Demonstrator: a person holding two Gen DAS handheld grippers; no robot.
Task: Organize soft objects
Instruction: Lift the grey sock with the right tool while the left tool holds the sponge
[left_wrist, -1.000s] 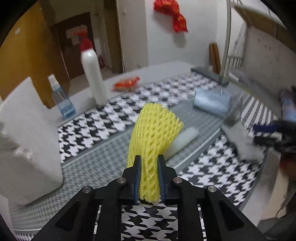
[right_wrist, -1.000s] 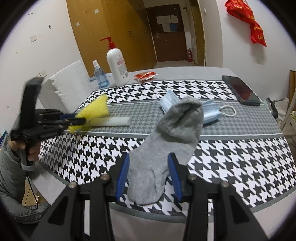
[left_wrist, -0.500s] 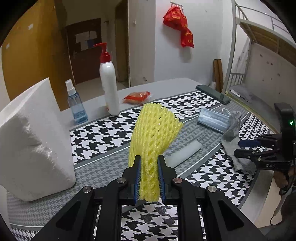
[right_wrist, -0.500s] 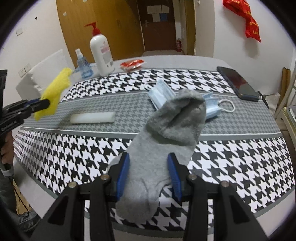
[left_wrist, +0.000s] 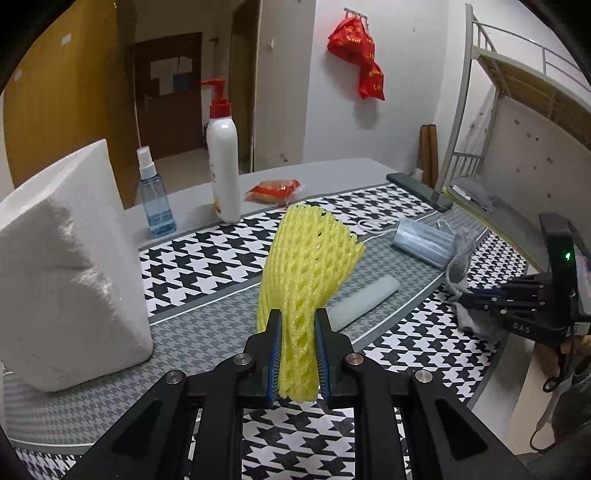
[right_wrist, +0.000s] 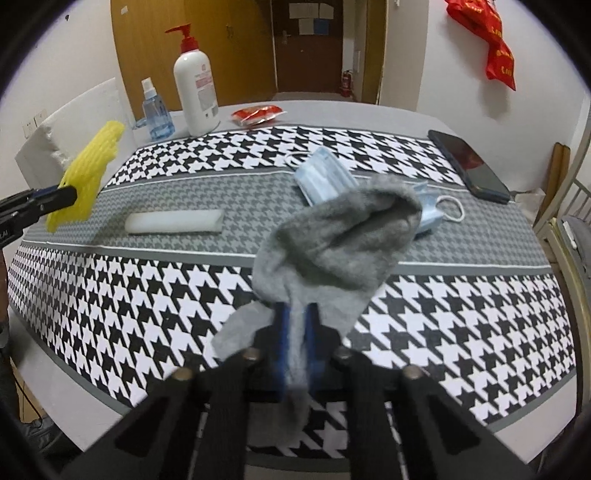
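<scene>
My left gripper (left_wrist: 297, 354) is shut on a yellow foam net sleeve (left_wrist: 308, 269), which stands up off the table; from the right wrist view the same sleeve (right_wrist: 88, 175) hangs at the far left. A grey sock (right_wrist: 340, 240) is pinched between the blue pads of my right gripper (right_wrist: 296, 341), which is shut on it near the front edge; its cuff bunches up above the cloth. In the left wrist view the sock (left_wrist: 461, 266) shows at the right in that gripper (left_wrist: 467, 297). A white foam strip (right_wrist: 173, 222) and blue face masks (right_wrist: 325, 177) lie on the grey band.
A big white foam block (left_wrist: 66, 258) stands at the left. A blue spray bottle (right_wrist: 155, 110), a white pump bottle (right_wrist: 195, 85) and a red snack packet (right_wrist: 258, 112) stand at the back. A black phone (right_wrist: 469, 164) lies at the right edge. A houndstooth cloth (right_wrist: 147, 295) covers the table.
My right gripper's jaws have closed on the grey sock, bunching it up. The left gripper has lifted a little with the yellow sleeve and its view has swung toward the foam block.
</scene>
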